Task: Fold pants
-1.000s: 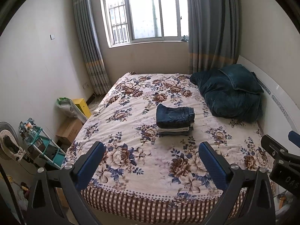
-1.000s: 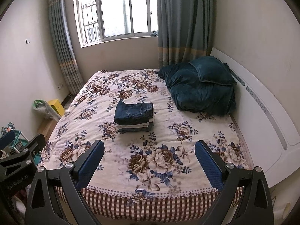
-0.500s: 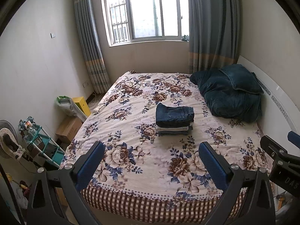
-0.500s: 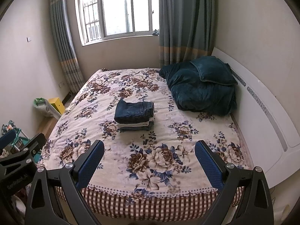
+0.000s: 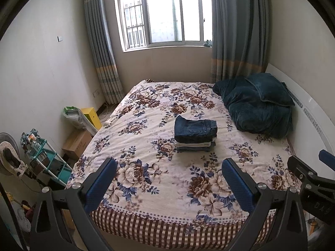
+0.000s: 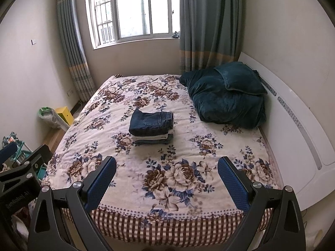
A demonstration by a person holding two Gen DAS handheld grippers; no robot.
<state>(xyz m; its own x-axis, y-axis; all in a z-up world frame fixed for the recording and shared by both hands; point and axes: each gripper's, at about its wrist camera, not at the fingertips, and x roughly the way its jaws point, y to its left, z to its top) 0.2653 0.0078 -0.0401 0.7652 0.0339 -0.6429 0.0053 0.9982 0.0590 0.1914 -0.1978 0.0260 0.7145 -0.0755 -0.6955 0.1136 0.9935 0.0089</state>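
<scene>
text: none legible | right tool (image 5: 314, 196): blurred marking | left tool (image 6: 18, 196): blurred marking

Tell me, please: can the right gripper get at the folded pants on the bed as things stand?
Probably yes. The right gripper is open, empty, and faces the stack of folded pants across bare bedspread. Nothing stands between them, though it must move forward.
</scene>
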